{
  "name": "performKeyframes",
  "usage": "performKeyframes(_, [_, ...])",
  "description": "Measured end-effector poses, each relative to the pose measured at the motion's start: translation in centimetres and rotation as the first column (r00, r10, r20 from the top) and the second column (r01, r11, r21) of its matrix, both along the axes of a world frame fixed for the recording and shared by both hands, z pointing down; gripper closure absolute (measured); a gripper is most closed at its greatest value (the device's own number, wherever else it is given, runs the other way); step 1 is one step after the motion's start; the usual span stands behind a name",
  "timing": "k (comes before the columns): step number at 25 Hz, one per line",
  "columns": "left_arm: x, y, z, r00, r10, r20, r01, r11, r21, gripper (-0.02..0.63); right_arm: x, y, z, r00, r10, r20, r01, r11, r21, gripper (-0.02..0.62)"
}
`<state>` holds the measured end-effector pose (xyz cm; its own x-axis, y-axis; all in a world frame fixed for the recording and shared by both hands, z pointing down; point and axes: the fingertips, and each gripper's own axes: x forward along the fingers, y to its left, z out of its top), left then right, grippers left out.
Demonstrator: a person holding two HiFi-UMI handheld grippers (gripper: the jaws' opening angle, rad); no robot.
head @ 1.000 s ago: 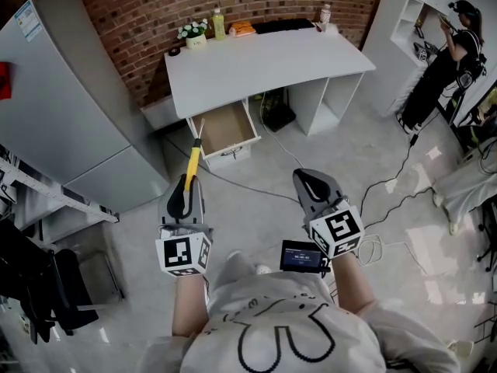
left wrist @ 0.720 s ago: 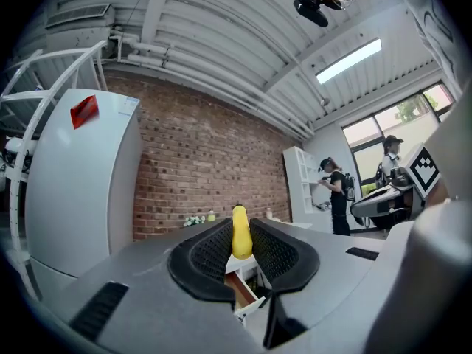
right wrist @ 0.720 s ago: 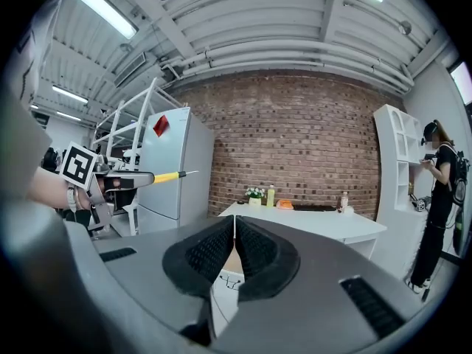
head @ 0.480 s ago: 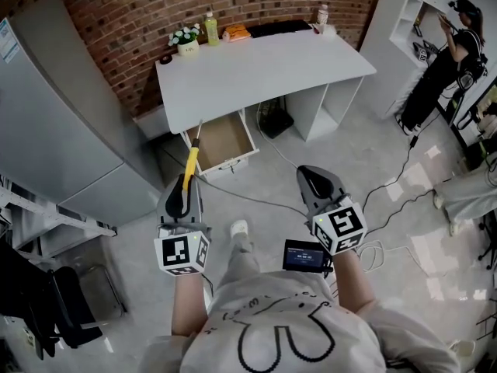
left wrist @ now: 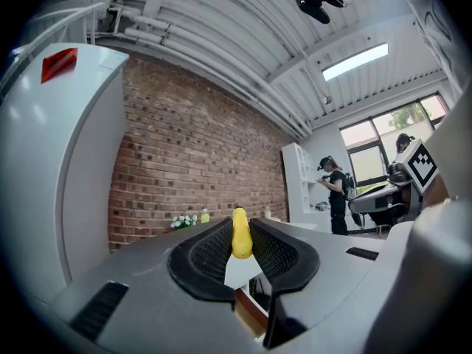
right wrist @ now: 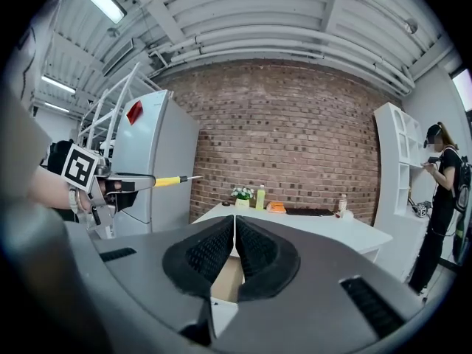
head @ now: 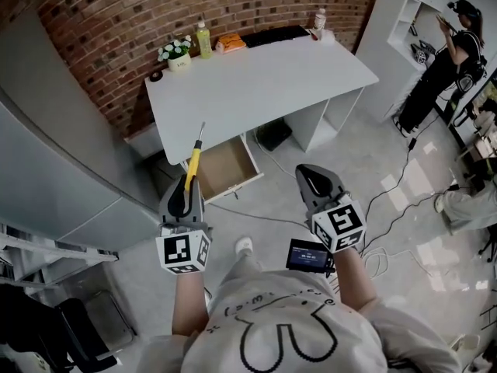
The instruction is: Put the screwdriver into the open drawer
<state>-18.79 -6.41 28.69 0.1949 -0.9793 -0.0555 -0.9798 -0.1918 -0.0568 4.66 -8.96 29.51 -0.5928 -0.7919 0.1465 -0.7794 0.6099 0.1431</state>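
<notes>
Screwdriver and drawer are well apart: the yellow-handled screwdriver with a thin metal shaft (head: pixel 193 162) is held in the air by the black left gripper (head: pixel 186 186), whose ribbed pads press on the yellow handle from both sides, the jaws part-way apart around it (the left gripper view shows the handle's rounded end standing up between them). The shaft points ahead toward the white desk (head: pixel 256 76), and in the head view its tip lies over the desk's front edge, just left of the open drawer with a pale wooden bottom and white front (head: pixel 227 166), which is pulled out from under the desk's left part. The black right gripper (head: pixel 314 183) is level beside the left one, its jaws brought together with only a thin slit between the pads and nothing in them. On the desk's far edge, against the red brick wall (head: pixel 109 22), stand a small pot of white flowers (head: pixel 175 53) and a yellow-green bottle (head: pixel 203 39).
</notes>
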Motion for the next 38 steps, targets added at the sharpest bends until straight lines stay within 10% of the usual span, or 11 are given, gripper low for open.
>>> performKeyframes(18, [-2.4,-18.6,1.5,0.986,0.157,-0.049,-0.159,0.986,-0.054,0.526,-2.9,-14.3,2.4,0.992,0.121,-0.03,-0.124,0.988,-0.089,0.574])
performKeyframes(38, [1.4,-18.4,13.8,0.984,0.148,-0.102,-0.172,0.938,-0.3,0.526,1.1,-15.4,13.2,0.99,0.143,-0.014,-0.14,0.934,-0.33,0.574])
